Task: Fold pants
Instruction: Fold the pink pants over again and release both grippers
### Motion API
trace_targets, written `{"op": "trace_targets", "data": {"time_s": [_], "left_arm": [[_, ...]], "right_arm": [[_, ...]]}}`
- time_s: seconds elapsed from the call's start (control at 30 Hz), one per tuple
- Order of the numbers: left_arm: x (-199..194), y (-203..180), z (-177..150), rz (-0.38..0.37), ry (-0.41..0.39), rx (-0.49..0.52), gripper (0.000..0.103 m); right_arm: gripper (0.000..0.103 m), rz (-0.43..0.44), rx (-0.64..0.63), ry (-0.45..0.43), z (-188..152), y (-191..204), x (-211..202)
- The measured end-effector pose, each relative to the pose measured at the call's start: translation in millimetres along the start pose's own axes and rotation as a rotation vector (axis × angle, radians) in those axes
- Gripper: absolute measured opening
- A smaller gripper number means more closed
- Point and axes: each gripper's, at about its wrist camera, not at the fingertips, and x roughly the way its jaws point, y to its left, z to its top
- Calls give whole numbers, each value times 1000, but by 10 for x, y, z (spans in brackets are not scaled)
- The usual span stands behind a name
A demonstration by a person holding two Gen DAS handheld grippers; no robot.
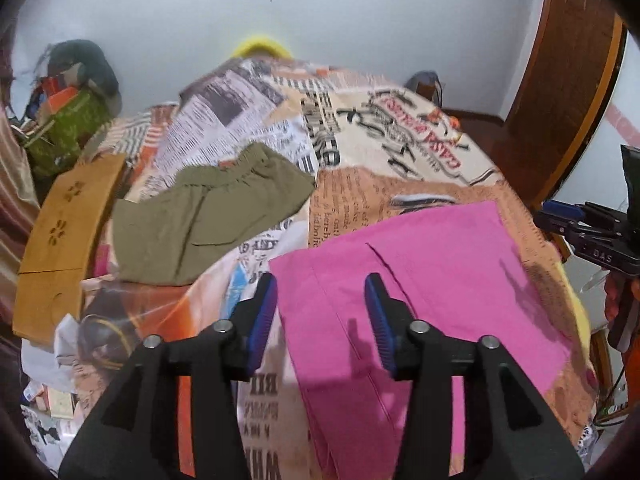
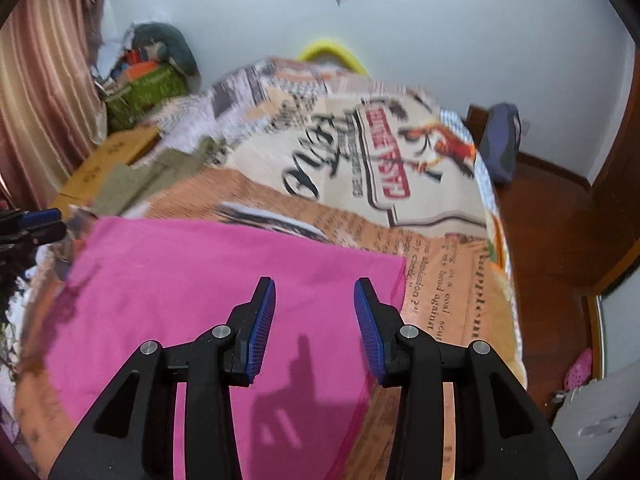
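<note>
The left gripper (image 1: 321, 294) hangs released, its blue-padded fingers spread wide with nothing between them, poised above the left edge of the pink pants (image 1: 420, 280), so that one finger sits over the printed bedspread (image 1: 400, 140) and the other over pink cloth. The right gripper (image 2: 315, 298) is likewise released and empty, jaws apart, hovering over the right-hand part of the same garment near its far right corner; its shadow falls on the fabric just below the fingers, which suggests it is close above the cloth but not touching. The pink pants lie flat on the bed, directly under and ahead of both grippers, already looking like a tidy rectangle with a seam or fold line running away from the left gripper toward the far edge. Their long axis appears to run from the near edge of the bed away from the cameras, with the two grippers stationed at opposite sides across the short axis, each nearest its own side. That placement is the thing the next move would turn on: judging by it, either gripper could drop onto its own edge and carry it across or away to make a further fold. Beyond the left edge, well apart from the pink cloth, olive green shorts (image 1: 208, 212) lie rumpled on the bedspread, nearer the left gripper than the right, and a wooden board (image 1: 68, 240) rests at the bed's left side
</note>
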Motion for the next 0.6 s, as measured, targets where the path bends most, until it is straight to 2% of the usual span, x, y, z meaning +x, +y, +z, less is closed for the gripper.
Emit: {"op": "trace_targets", "data": {"time_s": [0.17, 0.33, 0.6], "left_arm": [[-449, -46, -126, -10, -62, -10, 62], [-713, -86, -313, -35, -98, -34, 75], [-800, -191, -710, -94, -46, -48, 81]], "right_arm": [[38, 16, -17, -89, -58, 207, -496], [39, 30, -31, -145, -137, 409, -791], [41, 60, -32, -176, -365, 667, -958]]}}
